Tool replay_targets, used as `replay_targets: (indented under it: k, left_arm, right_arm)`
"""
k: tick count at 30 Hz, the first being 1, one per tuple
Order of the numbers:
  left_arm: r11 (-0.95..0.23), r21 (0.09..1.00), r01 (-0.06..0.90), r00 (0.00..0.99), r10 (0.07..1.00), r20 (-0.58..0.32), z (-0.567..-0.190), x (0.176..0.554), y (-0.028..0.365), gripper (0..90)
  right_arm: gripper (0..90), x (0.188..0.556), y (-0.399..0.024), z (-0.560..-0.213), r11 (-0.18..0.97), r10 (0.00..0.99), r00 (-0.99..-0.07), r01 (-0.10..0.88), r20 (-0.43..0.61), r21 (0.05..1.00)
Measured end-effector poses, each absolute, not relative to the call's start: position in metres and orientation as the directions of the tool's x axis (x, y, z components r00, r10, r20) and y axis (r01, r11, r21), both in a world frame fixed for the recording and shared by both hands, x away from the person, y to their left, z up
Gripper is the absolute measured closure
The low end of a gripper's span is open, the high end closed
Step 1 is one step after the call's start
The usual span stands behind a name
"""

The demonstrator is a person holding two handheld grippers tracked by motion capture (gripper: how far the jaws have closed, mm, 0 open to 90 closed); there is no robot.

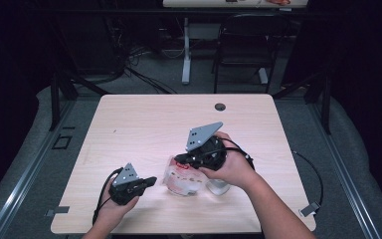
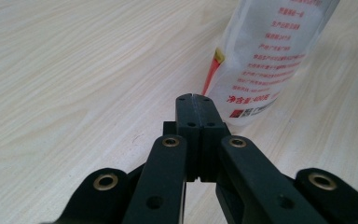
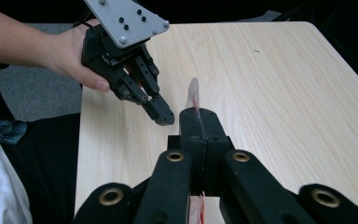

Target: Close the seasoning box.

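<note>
- Right gripper [image 3: 199,122]: jaws clenched on the top edge of a clear plastic bag with red print [image 1: 181,178], near the table [image 1: 144,119] front.
- Left gripper [image 2: 193,100]: jaws pressed together, empty, just beside the bag's lower corner.

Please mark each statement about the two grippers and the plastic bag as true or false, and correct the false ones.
1. The right gripper is shut on the edge of the plastic bag. True.
2. The left gripper is wide open. False: its jaws are pressed together, holding nothing.
3. The bag carries red printed text. True.
4. The bag lies on the floor. False: it is on the wooden table.
5. The left gripper grips the bag. False: it is beside the bag, apart.
</note>
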State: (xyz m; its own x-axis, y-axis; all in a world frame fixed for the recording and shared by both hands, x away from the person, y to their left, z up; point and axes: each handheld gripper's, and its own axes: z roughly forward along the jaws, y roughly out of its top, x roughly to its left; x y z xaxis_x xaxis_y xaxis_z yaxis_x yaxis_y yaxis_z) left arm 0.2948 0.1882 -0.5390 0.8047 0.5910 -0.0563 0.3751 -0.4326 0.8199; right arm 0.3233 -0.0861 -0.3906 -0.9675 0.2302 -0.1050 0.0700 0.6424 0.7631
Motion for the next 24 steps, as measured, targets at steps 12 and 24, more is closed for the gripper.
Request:
replay_targets:
  k: [12, 24]
  left_arm:
    - [-0.470, 0.812, 0.346, 0.831, 0.555, -0.033, -0.549, 0.296, 0.182, 70.3]
    - [-0.462, 0.831, 0.310, 0.887, 0.456, -0.078, -0.553, 0.300, 0.165, 40.7]
  right_arm:
    - [90.0, 0.320, -0.087, -0.385, 0.641, 0.219, -0.969, 0.053, -0.117, 0.766]
    - [90.0, 0.317, -0.084, -0.381, 0.636, 0.196, -0.973, 0.034, -0.119, 0.771]
